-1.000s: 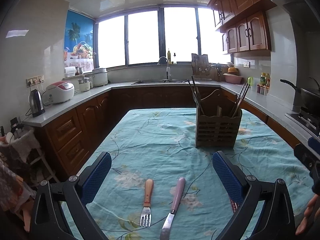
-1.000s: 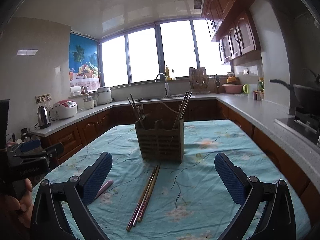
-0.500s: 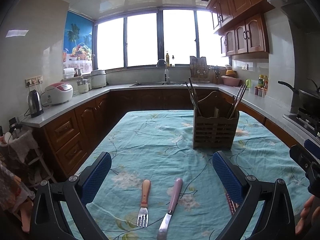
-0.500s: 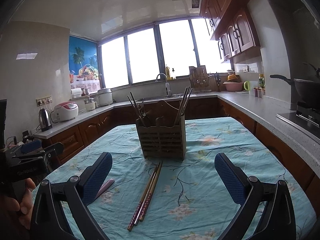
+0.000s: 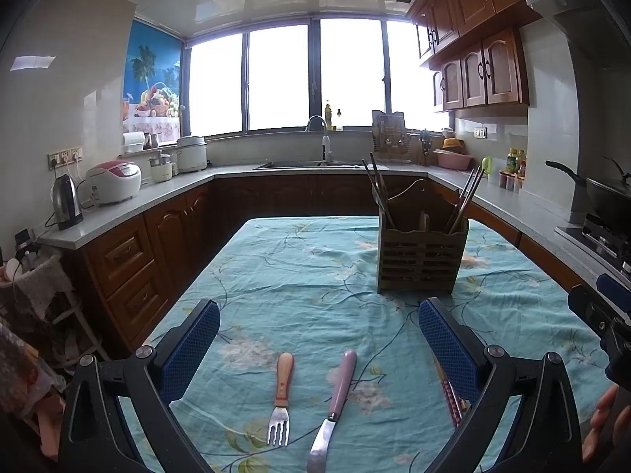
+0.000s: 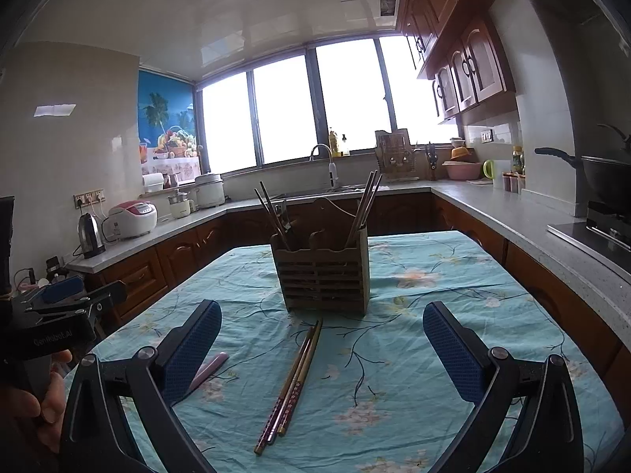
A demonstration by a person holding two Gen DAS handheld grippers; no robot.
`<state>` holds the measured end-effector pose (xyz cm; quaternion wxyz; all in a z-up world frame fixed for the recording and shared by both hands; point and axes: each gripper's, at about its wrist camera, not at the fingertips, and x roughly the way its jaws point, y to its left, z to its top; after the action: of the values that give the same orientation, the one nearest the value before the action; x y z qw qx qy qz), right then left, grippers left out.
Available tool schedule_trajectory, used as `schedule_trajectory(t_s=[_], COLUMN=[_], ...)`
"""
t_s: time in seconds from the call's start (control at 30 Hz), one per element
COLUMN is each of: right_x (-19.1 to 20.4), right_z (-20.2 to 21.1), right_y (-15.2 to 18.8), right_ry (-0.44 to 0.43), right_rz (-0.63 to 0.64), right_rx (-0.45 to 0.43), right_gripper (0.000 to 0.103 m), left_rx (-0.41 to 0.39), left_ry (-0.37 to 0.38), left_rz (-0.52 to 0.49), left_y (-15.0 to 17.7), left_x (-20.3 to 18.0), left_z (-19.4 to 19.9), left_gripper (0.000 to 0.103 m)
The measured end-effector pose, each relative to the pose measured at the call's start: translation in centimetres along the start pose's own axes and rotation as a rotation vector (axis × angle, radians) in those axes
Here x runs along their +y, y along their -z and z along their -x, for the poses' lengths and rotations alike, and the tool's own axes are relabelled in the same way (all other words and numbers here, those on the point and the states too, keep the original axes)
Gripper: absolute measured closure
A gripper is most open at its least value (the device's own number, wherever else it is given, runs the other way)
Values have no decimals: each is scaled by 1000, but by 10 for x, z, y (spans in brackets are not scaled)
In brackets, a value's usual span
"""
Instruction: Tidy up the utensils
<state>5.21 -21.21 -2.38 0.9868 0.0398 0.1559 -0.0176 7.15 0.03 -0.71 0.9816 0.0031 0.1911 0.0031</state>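
A slatted utensil holder [image 5: 421, 255] with several chopsticks in it stands on the blue floral tablecloth [image 5: 299, 276]; it also shows in the right wrist view [image 6: 325, 276]. In the left wrist view a fork [image 5: 281, 398] with an orange handle and a knife [image 5: 333, 406] with a pink handle lie between the fingers of my open, empty left gripper [image 5: 319, 345]. In the right wrist view loose chopsticks [image 6: 292, 382] lie on the cloth in front of the holder, between the fingers of my open, empty right gripper [image 6: 321, 349]. The knife's pink handle [image 6: 209, 368] shows at the left there.
Kitchen counters [image 5: 130, 213] with a kettle [image 5: 66, 202], rice cookers and a sink surround the table. A stove with a wok [image 5: 603, 201] is on the right. The other gripper shows at each view's edge: [image 5: 607, 315], [image 6: 59, 315].
Both views have drifted slightly; the holder sits a little lower and closer in the frames. Nothing was grasped or moved on the table.
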Motion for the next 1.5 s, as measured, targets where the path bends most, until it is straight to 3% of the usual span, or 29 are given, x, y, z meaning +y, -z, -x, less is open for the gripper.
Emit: schedule_trajectory(t_s=[1.5], right_x=[2], right_z=[1], right_y=[-2], right_ry=[-5], right_rz=[0], right_rx=[-7], right_gripper=[0], left_rx=[-6], left_ry=[-10], left_rz=[-12], left_y=[4], left_x=[-7], left_z=[5], left_gripper=[1])
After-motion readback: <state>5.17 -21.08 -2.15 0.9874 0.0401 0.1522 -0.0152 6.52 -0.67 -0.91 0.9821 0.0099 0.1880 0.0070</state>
